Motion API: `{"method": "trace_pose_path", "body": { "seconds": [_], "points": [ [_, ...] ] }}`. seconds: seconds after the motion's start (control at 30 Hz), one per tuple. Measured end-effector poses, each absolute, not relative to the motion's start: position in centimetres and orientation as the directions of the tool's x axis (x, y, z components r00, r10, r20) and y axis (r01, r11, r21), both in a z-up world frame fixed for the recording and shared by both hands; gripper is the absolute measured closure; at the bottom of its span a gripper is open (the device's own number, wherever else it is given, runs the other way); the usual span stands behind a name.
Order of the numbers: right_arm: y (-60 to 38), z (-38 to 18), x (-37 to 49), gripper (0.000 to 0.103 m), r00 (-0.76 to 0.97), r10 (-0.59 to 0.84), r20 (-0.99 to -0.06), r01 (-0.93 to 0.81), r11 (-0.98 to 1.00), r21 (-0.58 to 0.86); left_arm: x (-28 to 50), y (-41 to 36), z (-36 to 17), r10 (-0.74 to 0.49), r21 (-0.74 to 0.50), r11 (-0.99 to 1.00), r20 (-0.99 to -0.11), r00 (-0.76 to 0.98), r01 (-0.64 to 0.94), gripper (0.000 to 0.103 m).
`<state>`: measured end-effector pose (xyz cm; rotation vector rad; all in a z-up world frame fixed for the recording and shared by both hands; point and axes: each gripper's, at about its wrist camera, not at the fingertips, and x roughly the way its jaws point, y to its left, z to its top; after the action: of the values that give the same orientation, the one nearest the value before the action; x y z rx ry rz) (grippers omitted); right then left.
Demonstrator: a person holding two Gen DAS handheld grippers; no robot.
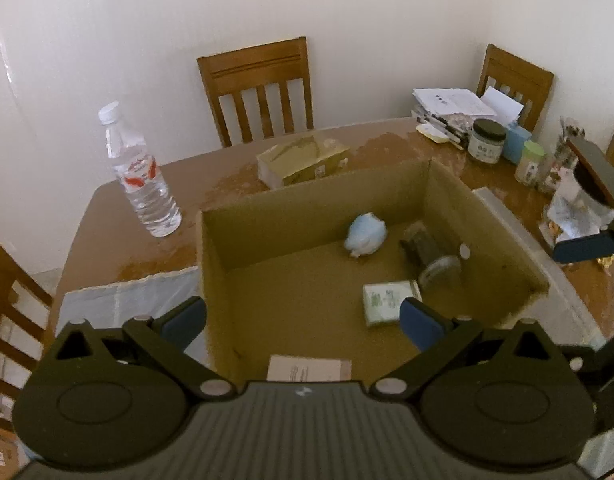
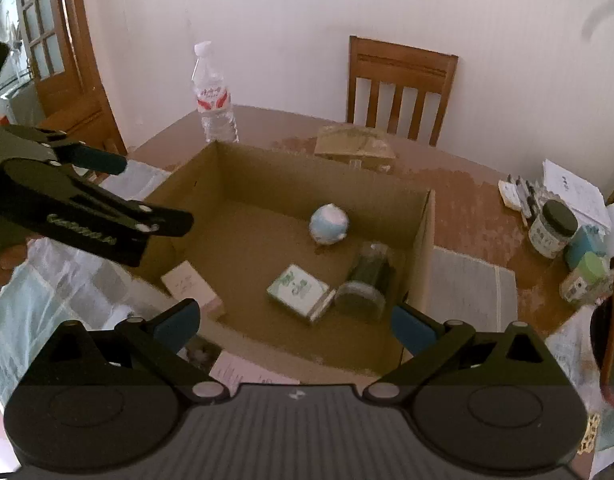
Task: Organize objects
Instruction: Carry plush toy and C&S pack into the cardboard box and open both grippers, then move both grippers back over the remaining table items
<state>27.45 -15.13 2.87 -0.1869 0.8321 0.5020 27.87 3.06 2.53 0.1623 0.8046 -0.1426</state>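
Observation:
An open cardboard box [image 1: 211, 264] [image 2: 425, 264] stands on the brown table. Inside lie a pale blue ball [image 1: 365, 234] [image 2: 329, 224], a dark jar on its side [image 1: 433, 256] [image 2: 367, 278], a green-and-white packet [image 1: 389, 302] [image 2: 299, 288] and a pale pink carton [image 1: 309, 368] [image 2: 193, 284]. My left gripper [image 1: 303, 322] is open and empty above the box's near edge; it also shows at the left of the right wrist view [image 2: 155, 192]. My right gripper [image 2: 295, 326] is open and empty over the box's near side.
A water bottle [image 1: 141, 176] [image 2: 215, 98] stands left of the box. A tissue box [image 1: 303, 162] [image 2: 355, 146] sits behind it. Jars, pens and papers [image 1: 487, 128] [image 2: 559, 220] crowd the right side. Wooden chairs [image 1: 259, 88] [image 2: 401, 88] stand against the wall.

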Motion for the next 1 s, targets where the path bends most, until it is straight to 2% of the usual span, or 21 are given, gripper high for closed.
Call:
{"method": "trace_pose_path", "body": {
  "seconds": [0.17,0.37,0.77,1.0],
  "points": [
    [-15.6,1.5,25.6,0.000,0.553,0.336,-0.763,-0.460,0.886,0.057,24.9,3.3,1.8,-0.076,0.072,0.980,-0.724,0.686,0.185,0.001],
    [-16.1,-0.1,22.2,0.000,0.579,0.276,-0.767,-0.410,0.912,0.019,21.2,3.5,0.3,-0.062,0.093,0.978,-0.723,0.688,0.185,0.001],
    [-17.1,-2.8,15.2,0.000,0.630,0.163,-0.760,-0.275,0.961,-0.022,15.3,2.8,-3.9,-0.078,0.067,0.977,-0.766,0.638,0.200,0.001],
    [-18.4,-3.8,11.9,0.000,0.607,0.118,-0.786,-0.216,0.976,-0.021,12.6,2.4,-5.9,-0.075,0.075,0.975,-0.780,0.621,0.211,0.001]
  ]
}}
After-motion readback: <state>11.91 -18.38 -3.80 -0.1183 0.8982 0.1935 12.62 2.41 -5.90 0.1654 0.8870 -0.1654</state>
